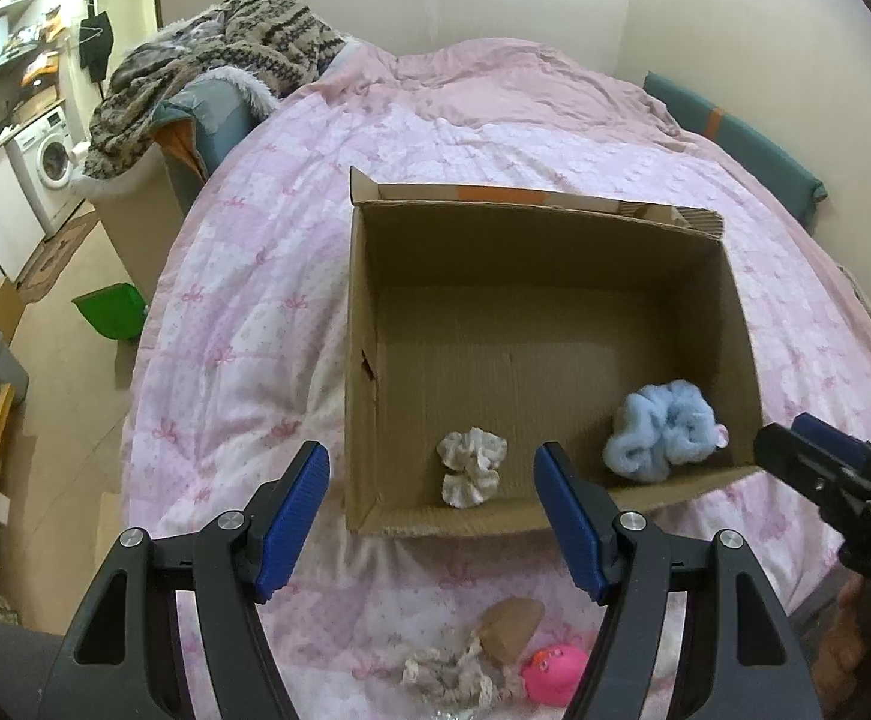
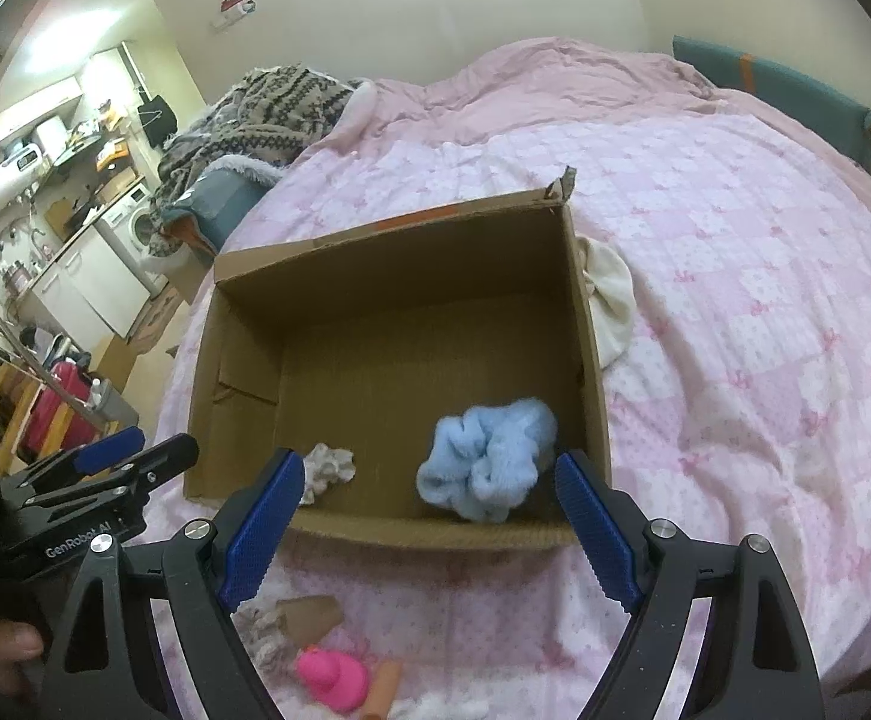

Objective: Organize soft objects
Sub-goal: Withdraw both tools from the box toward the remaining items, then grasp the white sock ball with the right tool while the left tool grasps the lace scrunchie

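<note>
Left wrist view, from left: the left claw (image 1: 429,516) has its blue pads set apart and empty, above the near wall of an open cardboard box (image 1: 369,360) that stands on a bed with a pink quilt (image 1: 243,300). Inside, a white scrunchie (image 1: 471,467) lies at the near wall and a light-blue scrunchie (image 1: 660,429) in the near right corner. Nearer the camera a lace scrunchie (image 1: 444,675) and a pink toy (image 1: 552,673) rest on the quilt. Right wrist view: the right claw (image 2: 429,516), likewise spread and empty, frames the blue scrunchie; a cream cloth (image 2: 612,300) touches the box's right wall outside.
</note>
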A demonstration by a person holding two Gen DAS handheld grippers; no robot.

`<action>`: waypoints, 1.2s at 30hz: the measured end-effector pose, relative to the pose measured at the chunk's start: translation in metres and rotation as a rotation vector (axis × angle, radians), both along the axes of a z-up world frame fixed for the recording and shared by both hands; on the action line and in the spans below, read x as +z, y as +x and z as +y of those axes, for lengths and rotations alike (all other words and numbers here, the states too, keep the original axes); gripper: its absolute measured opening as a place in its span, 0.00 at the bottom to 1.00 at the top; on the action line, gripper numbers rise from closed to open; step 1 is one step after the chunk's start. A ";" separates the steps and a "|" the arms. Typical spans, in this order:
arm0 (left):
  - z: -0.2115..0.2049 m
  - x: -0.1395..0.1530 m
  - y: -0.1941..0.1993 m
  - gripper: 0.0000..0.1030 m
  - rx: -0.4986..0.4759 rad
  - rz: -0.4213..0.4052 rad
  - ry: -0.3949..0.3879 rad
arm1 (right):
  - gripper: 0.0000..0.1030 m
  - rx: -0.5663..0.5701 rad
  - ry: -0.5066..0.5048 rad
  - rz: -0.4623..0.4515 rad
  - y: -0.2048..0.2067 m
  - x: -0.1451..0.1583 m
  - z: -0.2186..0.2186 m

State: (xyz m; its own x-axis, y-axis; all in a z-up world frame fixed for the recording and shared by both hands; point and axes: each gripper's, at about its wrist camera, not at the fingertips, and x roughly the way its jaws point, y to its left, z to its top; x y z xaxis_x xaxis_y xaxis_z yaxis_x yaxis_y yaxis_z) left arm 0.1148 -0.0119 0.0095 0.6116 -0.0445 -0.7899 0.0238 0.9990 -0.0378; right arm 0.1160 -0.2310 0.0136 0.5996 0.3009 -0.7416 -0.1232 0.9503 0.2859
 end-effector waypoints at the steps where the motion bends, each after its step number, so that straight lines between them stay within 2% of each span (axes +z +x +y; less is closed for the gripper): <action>1: -0.001 0.001 -0.003 0.66 -0.002 -0.003 0.009 | 0.89 0.000 0.000 0.002 -0.003 0.000 0.001; 8: 0.006 -0.001 -0.019 0.66 0.003 0.010 0.025 | 0.89 0.001 -0.006 0.015 -0.019 -0.001 0.002; 27: 0.032 -0.019 -0.052 0.66 0.081 0.105 -0.004 | 0.89 -0.002 0.013 0.090 -0.051 -0.014 -0.007; 31: 0.047 -0.034 -0.049 0.66 0.129 0.182 -0.053 | 0.89 0.006 0.052 0.190 -0.048 -0.033 -0.013; 36: 0.059 -0.057 -0.045 0.66 0.177 0.293 -0.100 | 0.88 0.046 0.141 0.409 -0.042 -0.072 -0.011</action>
